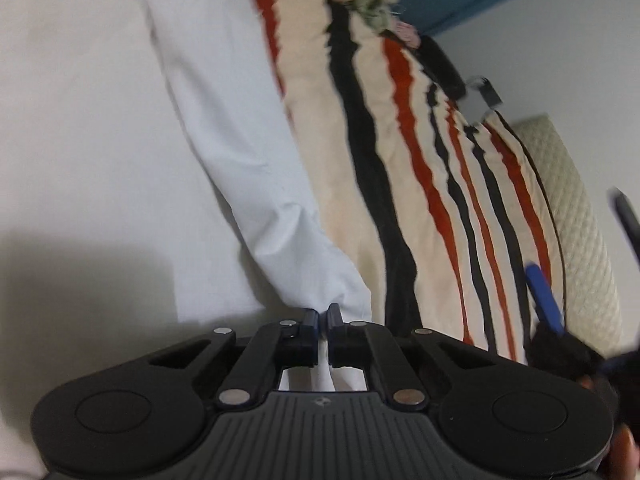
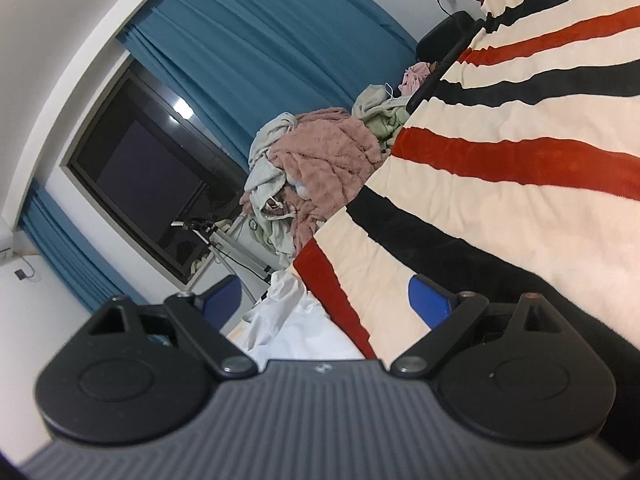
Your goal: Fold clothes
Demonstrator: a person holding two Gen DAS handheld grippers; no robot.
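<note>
My left gripper (image 1: 323, 316) is shut on a white garment (image 1: 240, 152), pinching a corner of it; the cloth stretches away up the frame over the striped blanket (image 1: 400, 160). My right gripper (image 2: 326, 294) is open and empty, its blue pads (image 2: 430, 304) wide apart, tilted sideways above the blanket (image 2: 500, 140). A bunched part of the white garment (image 2: 296, 320) lies between and below its fingers. The right gripper's blue finger (image 1: 544, 300) shows at the right edge of the left wrist view.
A pile of unfolded clothes, pink fleece (image 2: 328, 152) and pale green pieces (image 2: 380, 116), lies at the blanket's far edge. Blue curtains (image 2: 260, 40) and a dark window (image 2: 152, 176) stand behind. A quilted cream headboard (image 1: 572, 216) is at the right.
</note>
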